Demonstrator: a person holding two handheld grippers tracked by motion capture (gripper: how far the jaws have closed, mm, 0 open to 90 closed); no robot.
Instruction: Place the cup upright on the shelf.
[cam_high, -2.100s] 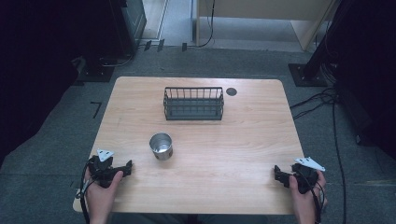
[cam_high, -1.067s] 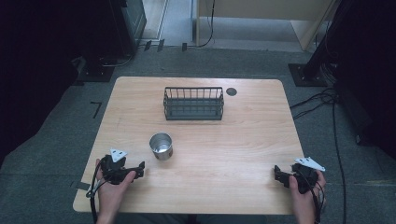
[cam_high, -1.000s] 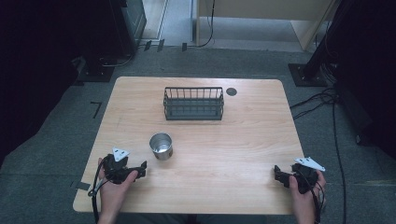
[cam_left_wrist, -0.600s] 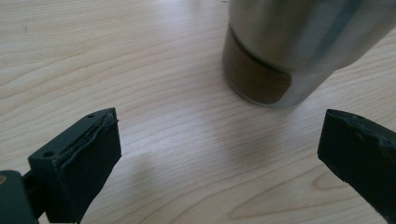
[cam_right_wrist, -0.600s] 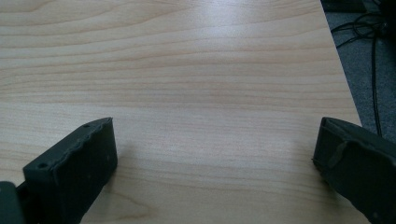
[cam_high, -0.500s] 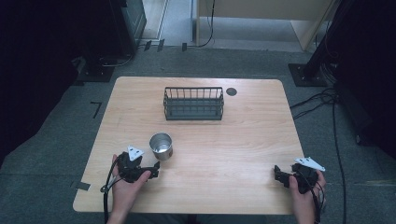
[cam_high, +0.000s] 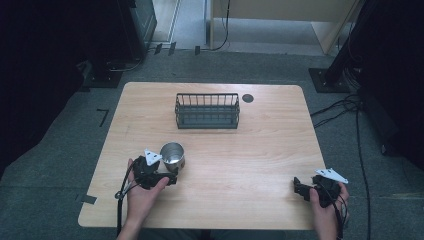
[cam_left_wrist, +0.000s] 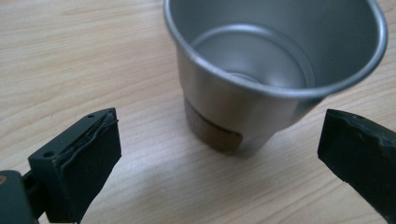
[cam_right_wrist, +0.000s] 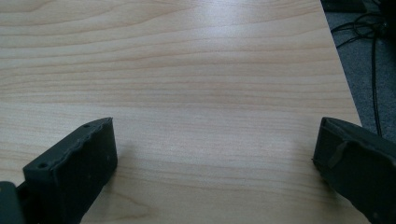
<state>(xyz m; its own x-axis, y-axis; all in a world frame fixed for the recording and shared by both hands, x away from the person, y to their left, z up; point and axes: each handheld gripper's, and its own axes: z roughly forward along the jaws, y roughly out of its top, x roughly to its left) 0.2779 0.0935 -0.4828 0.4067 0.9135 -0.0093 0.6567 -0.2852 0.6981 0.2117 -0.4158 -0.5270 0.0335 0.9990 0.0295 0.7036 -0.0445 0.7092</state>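
The counter (cam_high: 260, 165) is a pale wood top with rounded corners, standing on grey carpet. Near its far edge stands a black wire basket (cam_high: 207, 111), and just to the right of that a small dark round disc (cam_high: 248, 98) is set in the wood.

The person's left hand (cam_high: 142, 192) comes in from the bottom and holds the left claw (cam_high: 172, 177) toward the near left of the counter. The right hand (cam_high: 327, 205) holds the right claw (cam_high: 296, 186) near the near right corner, well apart from everything else.

The cup (cam_high: 172, 155) is a bare metal one, upright and empty, standing on the counter in front of the basket and just beyond the left claw. In the left gripper view the cup (cam_left_wrist: 275, 70) sits ahead of the jaws and between their lines; the jaws are spread wide, wider than the cup, and neither pad touches it. The left claw holds nothing.

In the right gripper view the jaws are likewise spread wide over bare wood, with nothing between them, and the counter's edge and some cables (cam_right_wrist: 369, 32) on the carpet show at the right.
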